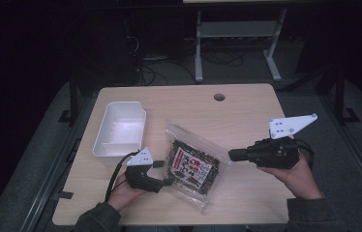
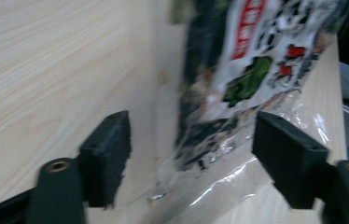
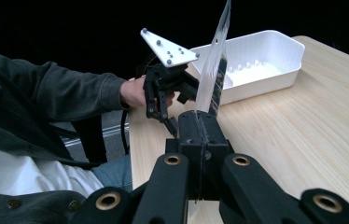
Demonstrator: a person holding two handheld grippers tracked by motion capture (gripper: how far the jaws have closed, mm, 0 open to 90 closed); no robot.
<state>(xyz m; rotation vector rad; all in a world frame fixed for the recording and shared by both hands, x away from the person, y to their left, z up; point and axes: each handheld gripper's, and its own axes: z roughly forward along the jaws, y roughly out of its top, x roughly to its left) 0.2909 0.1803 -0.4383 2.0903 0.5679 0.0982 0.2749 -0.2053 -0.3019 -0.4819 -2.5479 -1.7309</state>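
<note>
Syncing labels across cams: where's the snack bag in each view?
High view: snack bag at table centre, between the two tongs, right of the white tray.
Left gripper view: upper middle to right, blurred, its clear edge running down between the open jaws.
Right gripper view: seen edge-on, rising from the shut jaws at centre.
Shared landmark: the light wood table.

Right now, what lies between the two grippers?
The clear plastic snack bag with the printed label, seen in the high view. The right gripper pinches its edge; the left gripper has open jaws at its other side.
</note>
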